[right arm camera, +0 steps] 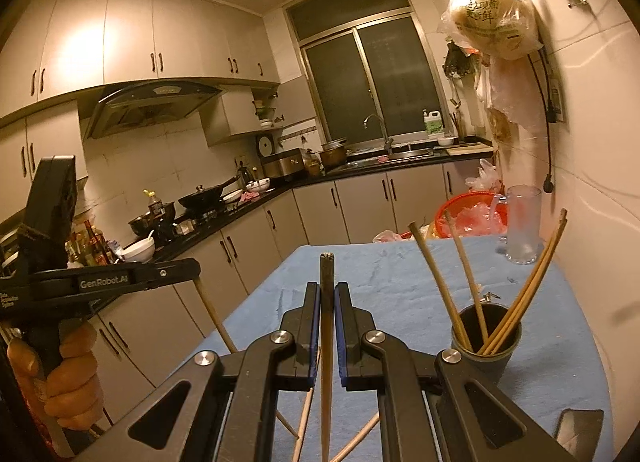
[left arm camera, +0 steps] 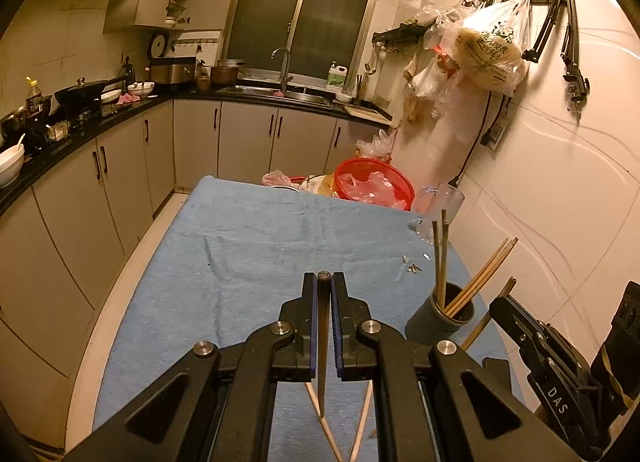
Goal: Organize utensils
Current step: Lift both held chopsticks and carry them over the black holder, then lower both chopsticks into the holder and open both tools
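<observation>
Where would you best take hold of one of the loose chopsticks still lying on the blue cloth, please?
Probably near its thicker end, coming from above with the fingers straddling its length. The loose chopsticks lie flat and crossed on the blue cloth, so a mid-shaft grip risks catching two. Both grippers are already shut on a chopstick each, so those should go into the dark cup first.

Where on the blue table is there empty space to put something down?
The widest bare patch of blue cloth runs from the table's left edge across the middle toward the dark holder. It is crowded at the far edge by the red basket, and nearest, where loose chopsticks lie.
</observation>
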Motion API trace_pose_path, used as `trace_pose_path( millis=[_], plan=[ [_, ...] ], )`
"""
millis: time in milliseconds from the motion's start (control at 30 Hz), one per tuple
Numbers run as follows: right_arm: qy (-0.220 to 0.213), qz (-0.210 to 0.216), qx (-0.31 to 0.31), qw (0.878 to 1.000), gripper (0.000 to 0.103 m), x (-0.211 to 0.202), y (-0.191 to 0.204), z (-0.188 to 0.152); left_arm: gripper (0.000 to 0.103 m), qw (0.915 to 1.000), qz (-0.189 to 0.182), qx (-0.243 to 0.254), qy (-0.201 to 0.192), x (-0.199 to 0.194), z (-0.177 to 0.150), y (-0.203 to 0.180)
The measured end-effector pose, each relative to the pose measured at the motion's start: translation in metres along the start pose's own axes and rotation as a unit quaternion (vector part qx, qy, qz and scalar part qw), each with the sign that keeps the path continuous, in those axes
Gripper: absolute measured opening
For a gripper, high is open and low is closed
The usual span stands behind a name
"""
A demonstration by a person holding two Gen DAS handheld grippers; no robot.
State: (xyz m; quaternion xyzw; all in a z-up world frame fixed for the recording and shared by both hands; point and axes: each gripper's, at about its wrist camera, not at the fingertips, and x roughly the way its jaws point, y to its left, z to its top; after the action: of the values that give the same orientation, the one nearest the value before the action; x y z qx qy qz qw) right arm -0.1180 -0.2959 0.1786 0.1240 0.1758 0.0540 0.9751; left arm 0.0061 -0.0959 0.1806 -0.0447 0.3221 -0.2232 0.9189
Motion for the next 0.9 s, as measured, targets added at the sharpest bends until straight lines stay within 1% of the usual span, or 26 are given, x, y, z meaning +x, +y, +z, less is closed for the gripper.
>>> trace_pose_path(
  millis=[133, 367, 600, 667, 900],
  plan=[
    [-0.008, -0.01, 0.01, 1.0, 0.008, -0.005, -0.011, 0.006, 0.007, 0.9999, -0.006, 0.008, -0.004, -0.004, 0.005, -0.007],
    [-0.04, -0.036, 0.024, 0.998, 0.008, -0.024, -0.034, 0.026, 0.007, 0.9993, -0.027, 0.026, -0.009, -0.01, 0.018, -0.031],
    [-0.077, -0.064, 0.051, 0.994, 0.008, -0.045, -0.065, 0.055, 0.007, 0.9967, -0.057, 0.051, -0.027, -0.018, 0.041, -0.069],
    [-0.087, -0.072, 0.058, 0.992, 0.008, -0.049, -0.074, 0.063, 0.007, 0.9955, -0.069, 0.058, -0.029, -0.017, 0.048, -0.08],
    [-0.116, -0.096, 0.07, 0.986, 0.008, -0.055, -0.096, 0.092, 0.007, 0.9923, -0.091, 0.071, -0.046, -0.015, 0.074, -0.118]
  ],
)
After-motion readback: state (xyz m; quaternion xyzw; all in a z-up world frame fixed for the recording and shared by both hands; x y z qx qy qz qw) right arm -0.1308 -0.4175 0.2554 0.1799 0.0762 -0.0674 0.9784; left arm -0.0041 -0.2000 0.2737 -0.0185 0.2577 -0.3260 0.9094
